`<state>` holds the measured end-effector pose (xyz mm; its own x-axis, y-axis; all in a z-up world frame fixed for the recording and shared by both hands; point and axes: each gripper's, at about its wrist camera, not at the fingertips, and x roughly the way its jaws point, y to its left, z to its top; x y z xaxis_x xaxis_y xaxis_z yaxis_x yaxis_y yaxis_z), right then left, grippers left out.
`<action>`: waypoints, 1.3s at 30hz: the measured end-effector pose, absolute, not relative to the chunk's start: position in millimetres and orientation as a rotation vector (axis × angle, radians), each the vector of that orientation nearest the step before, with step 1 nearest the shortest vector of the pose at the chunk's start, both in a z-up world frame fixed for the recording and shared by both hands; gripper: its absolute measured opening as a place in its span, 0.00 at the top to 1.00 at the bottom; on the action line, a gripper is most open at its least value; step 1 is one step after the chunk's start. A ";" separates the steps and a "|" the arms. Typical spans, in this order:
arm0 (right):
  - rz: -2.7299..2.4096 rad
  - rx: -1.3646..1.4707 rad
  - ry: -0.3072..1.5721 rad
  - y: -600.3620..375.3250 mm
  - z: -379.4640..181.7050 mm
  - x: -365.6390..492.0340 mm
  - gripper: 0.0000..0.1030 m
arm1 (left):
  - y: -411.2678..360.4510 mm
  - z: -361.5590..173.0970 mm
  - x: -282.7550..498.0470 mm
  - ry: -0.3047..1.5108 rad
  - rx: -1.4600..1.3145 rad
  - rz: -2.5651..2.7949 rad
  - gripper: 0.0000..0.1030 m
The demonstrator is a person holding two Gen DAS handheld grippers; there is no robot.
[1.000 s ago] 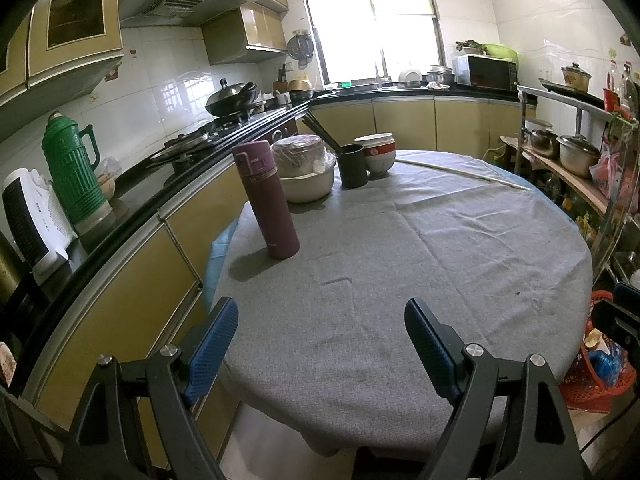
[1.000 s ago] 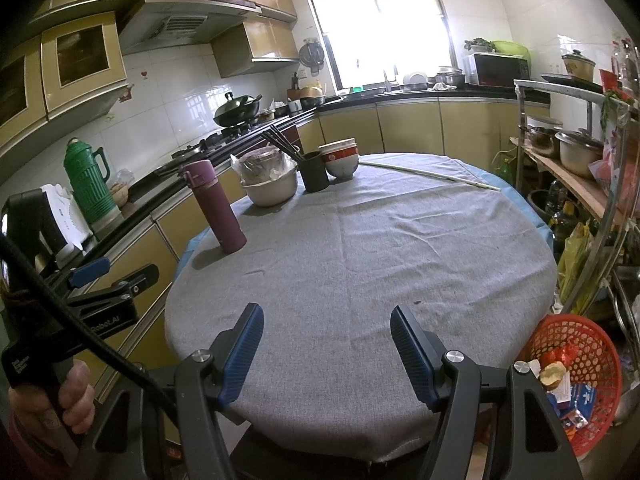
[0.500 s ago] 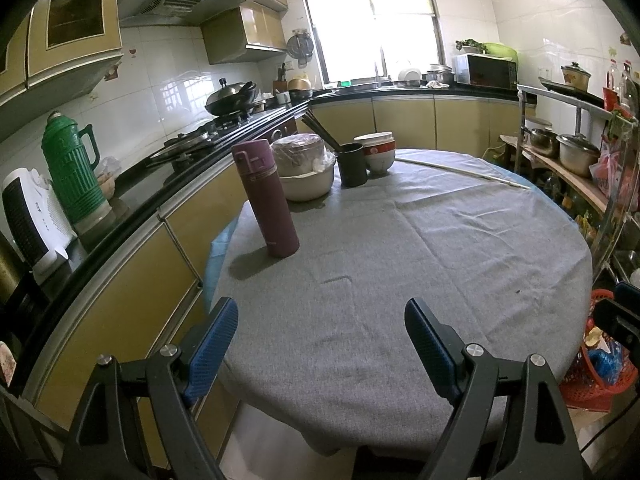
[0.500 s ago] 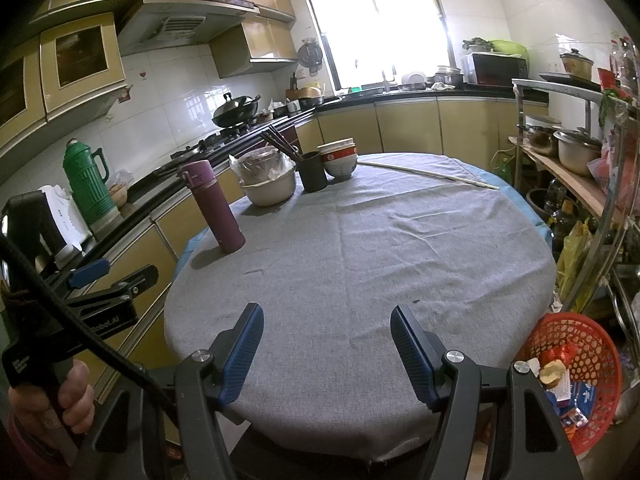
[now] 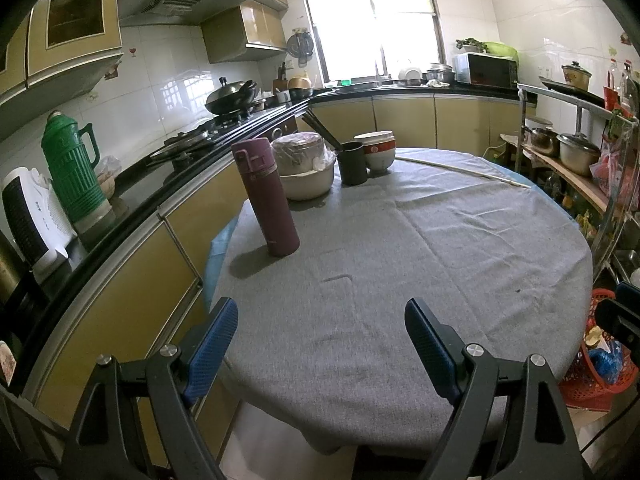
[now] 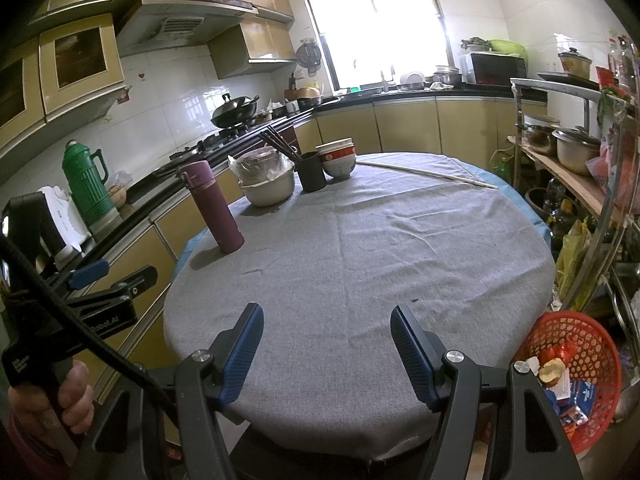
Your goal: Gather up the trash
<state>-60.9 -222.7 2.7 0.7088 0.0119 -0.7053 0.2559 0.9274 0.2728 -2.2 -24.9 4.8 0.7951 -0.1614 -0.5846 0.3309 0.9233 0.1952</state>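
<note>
A red mesh basket stands on the floor to the right of the round table; it holds wrappers, a bitten apple piece and other scraps, and its rim shows at the right edge of the left wrist view. My left gripper hovers open over the table's near edge with nothing between its blue pads. My right gripper is open too, above the grey cloth and empty. No loose scrap lies on the cloth near either gripper. A hand holds the left gripper's handle at the lower left of the right wrist view.
At the table's far left stand a maroon flask, a covered white bowl, a dark cup with chopsticks and stacked bowls. A long white stick lies at the back. Counter left with a green thermos; metal rack right.
</note>
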 end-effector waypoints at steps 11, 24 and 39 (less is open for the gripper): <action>-0.140 0.370 0.773 -224.8 2.3 -62.0 0.32 | -24.2 4.7 -2.6 0.595 0.296 -0.273 0.17; -0.140 0.370 0.772 -224.4 2.6 -61.9 0.32 | -24.7 5.4 -4.2 0.592 0.298 -0.275 0.17; -0.144 0.369 0.767 -225.7 4.0 -63.8 0.32 | -26.1 8.7 -6.4 0.586 0.299 -0.285 0.17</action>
